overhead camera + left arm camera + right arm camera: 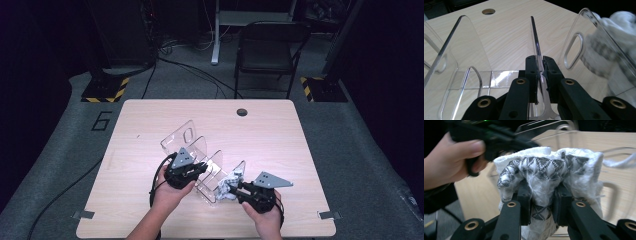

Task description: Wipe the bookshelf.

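Note:
A clear acrylic rack [200, 155] with several upright dividers stands on the wooden table [270, 135]. My left gripper [202, 167] is shut on the edge of one divider [535, 37]; in the left gripper view its jaws pinch that thin clear plate. My right gripper [234, 189] is shut on a bunched white cloth [229, 184] with a grey woven pattern, held just right of the rack's near end. In the right gripper view the cloth [544, 175] bulges between and over the jaws. Through the rightmost divider the cloth [609, 52] appears blurred.
A round cable hole [242, 112] sits near the table's far edge. A black chair [267, 50] and stands with yellow-black striped bases [105, 90] are on the floor beyond. A person's left hand [451, 162] holds the other gripper close by.

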